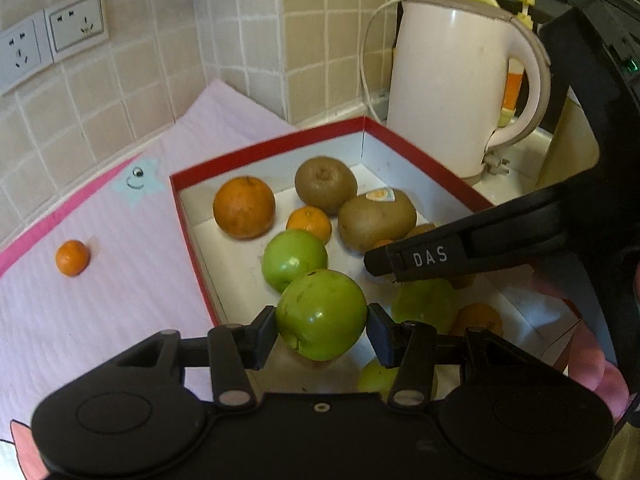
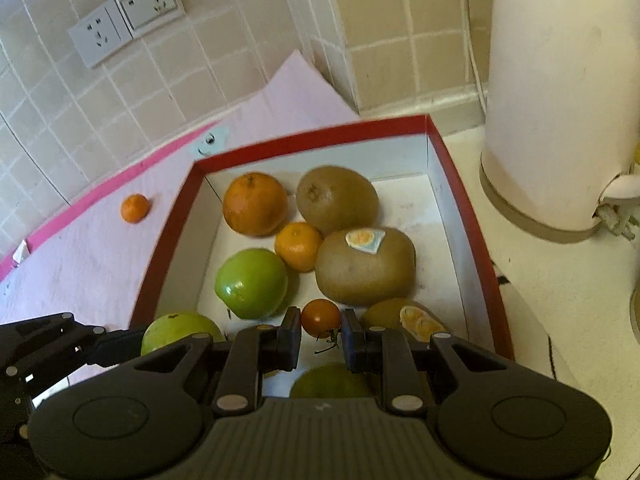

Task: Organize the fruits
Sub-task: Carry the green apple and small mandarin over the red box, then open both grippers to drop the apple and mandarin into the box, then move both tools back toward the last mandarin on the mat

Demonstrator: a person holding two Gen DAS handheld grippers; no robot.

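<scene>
A red-rimmed box (image 1: 280, 142) (image 2: 320, 136) with a white inside holds an orange (image 1: 244, 207) (image 2: 255, 204), a small mandarin (image 1: 309, 222) (image 2: 298, 246), two kiwis (image 1: 326, 184) (image 2: 364, 266), a green apple (image 1: 294, 258) (image 2: 251, 282) and more fruit below. My left gripper (image 1: 321, 330) is shut on another green apple (image 1: 321, 314) over the box's near left part. In the right wrist view my right gripper (image 2: 321, 334) is shut on a small cherry tomato (image 2: 321, 317) above the box's near end. One more mandarin (image 1: 72, 257) (image 2: 135, 208) lies outside on the pink mat.
A pale electric kettle (image 1: 460, 92) (image 2: 560, 100) with its cord stands right of the box on the white counter. The pink mat (image 1: 100, 300) (image 2: 80, 264) lies left of the box. A tiled wall with sockets (image 1: 48, 40) (image 2: 120, 20) runs behind.
</scene>
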